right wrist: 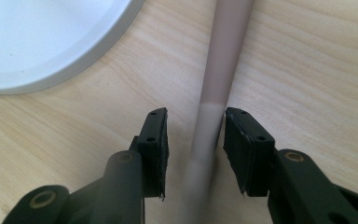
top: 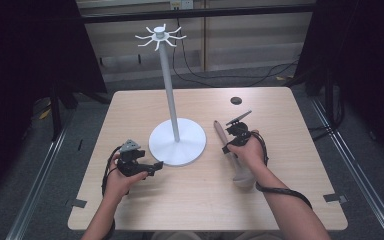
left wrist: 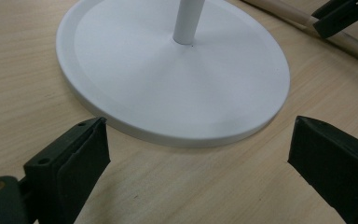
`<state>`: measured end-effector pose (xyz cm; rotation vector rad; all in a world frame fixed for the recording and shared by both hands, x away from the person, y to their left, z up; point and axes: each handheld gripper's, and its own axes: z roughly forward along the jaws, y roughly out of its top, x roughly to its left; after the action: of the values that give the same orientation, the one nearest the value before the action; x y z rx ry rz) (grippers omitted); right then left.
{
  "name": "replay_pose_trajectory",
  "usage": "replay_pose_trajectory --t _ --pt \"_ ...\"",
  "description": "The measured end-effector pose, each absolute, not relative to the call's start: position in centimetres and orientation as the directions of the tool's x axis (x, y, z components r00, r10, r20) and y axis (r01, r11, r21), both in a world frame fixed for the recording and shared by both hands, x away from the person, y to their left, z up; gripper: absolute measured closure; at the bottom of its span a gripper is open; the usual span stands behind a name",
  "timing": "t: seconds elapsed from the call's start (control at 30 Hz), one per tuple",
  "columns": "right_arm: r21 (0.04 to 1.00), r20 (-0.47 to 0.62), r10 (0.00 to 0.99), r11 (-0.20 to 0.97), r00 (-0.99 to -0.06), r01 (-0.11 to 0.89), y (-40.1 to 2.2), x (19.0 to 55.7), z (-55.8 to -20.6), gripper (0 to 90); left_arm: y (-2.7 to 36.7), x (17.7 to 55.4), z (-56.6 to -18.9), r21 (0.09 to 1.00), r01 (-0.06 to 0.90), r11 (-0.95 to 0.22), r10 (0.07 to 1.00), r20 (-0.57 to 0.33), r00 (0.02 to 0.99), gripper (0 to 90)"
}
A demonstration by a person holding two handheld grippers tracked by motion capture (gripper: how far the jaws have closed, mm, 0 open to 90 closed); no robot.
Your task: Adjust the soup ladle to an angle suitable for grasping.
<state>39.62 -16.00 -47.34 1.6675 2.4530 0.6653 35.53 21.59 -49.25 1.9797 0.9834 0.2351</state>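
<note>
Leftmost in the high view, the left gripper rests in the person's left hand, just beside the near-left edge of the white stand. Its own view shows more: the jaws are spread wide, the left gripper pointing at the near rim of the stand's round base, with bare wood between the pads and nothing held.

Upright from the middle of that base rises the stand's thin pole, topped by a ring of curved hooks.

Just to the right of the stand lies the wooden utensil, a long handle with its broad pale end toward the person. The right hand holds the right gripper over the handle. From above, the hand hides how the jaws sit; the right gripper view settles it. There the right gripper straddles the utensil: the jaws are partly parted, one pad on each side of the handle, the right pad close against it and a slim gap at the left. The stand's base edge sits just left of the handle.

Beyond the utensil, a small dark disc lies farther from the stand.

Everything sits on a light wooden table with rounded corners. Around it are grey floor, metal rails, dark curtains on both sides, and black cables trailing behind the stand.
</note>
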Motion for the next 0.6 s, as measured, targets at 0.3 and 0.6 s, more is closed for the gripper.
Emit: replay_pose_trajectory --t 0.3,0.6 --pt "0.391 0.135 0.916 0.302 -0.379 0.869 -15.87 39.89 -47.82 71.5 21.65 35.52 -49.23 0.784 0.550 -0.288 0.720 -0.201 0.664 4.9" --pt "0.390 0.230 0.918 0.217 -0.323 0.895 -16.59 39.90 -48.02 78.6 21.80 35.57 -49.18 0.787 0.549 -0.282 0.720 -0.205 0.663 4.9"
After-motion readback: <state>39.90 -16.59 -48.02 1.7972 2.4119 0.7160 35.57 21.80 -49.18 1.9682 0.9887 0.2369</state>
